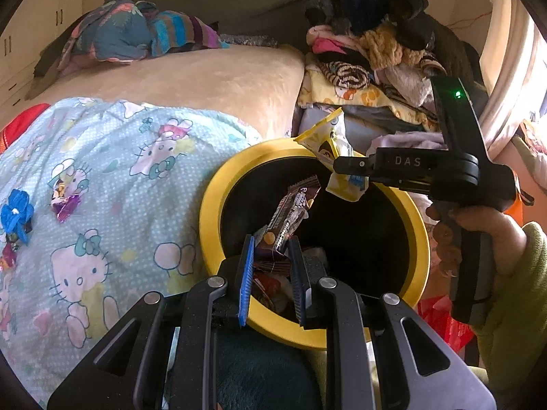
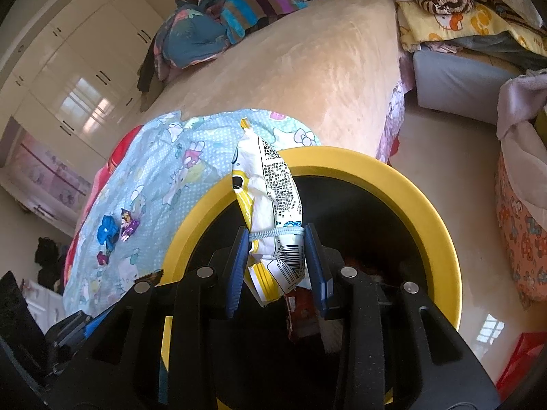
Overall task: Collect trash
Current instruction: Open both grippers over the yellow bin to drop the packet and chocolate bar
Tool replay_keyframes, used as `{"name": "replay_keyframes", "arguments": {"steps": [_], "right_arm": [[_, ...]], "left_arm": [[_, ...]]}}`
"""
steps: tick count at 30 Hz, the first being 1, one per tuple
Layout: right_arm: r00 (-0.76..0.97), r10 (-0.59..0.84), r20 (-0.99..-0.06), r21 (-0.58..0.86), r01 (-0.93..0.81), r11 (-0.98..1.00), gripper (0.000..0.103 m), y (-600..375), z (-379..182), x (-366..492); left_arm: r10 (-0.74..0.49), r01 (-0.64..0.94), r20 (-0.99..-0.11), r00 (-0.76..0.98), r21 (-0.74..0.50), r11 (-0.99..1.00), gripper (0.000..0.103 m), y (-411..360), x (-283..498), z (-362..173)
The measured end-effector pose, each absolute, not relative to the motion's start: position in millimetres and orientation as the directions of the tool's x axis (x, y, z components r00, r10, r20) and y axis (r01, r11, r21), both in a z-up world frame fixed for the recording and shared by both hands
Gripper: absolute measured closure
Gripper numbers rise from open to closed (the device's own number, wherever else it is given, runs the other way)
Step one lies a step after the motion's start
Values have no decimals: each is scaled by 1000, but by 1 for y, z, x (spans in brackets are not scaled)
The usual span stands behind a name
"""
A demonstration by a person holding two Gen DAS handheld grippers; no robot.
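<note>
Over the yellow-rimmed bin, I have both grippers loaded. On my left gripper the fingers are nearly closed, pinching a dark brown snack wrapper that sticks up above the bin's mouth. My right gripper grips a white and yellow packet, its fingers narrowed on the lower part while the rest stands upright past the rim. More wrappers lie inside the bin. Small crumpled blue and purple scraps sit on the cartoon-print blanket on the bed.
</note>
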State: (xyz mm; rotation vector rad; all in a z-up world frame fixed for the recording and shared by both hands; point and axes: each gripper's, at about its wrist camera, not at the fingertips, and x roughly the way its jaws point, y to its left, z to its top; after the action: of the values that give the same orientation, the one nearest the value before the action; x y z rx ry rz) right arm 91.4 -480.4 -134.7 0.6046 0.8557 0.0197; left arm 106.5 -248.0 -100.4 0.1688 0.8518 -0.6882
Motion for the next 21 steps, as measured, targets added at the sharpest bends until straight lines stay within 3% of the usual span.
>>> {"name": "replay_keyframes", "arguments": {"steps": [11, 14, 16, 18, 21], "right_arm": [[643, 252, -723, 493, 226, 840, 73, -487, -136, 92], [650, 250, -718, 504, 237, 830, 64, -491, -135, 91], [653, 243, -717, 499, 238, 833, 60, -491, -133, 90], [660, 238, -713, 496, 235, 836, 58, -489, -130, 90], [668, 232, -708, 485, 220, 846, 53, -483, -125, 91]], "left_arm": [[-498, 634, -753, 430, -141, 760, 80, -264, 120, -107], [-511, 621, -745, 429, -167, 766, 50, -259, 123, -107], [-515, 608, -738, 436, -180, 773, 46, -255, 124, -106], [-519, 593, -730, 443, -196, 781, 33, -250, 124, -104], [-524, 576, -721, 454, -212, 790, 24, -244, 123, -101]]}}
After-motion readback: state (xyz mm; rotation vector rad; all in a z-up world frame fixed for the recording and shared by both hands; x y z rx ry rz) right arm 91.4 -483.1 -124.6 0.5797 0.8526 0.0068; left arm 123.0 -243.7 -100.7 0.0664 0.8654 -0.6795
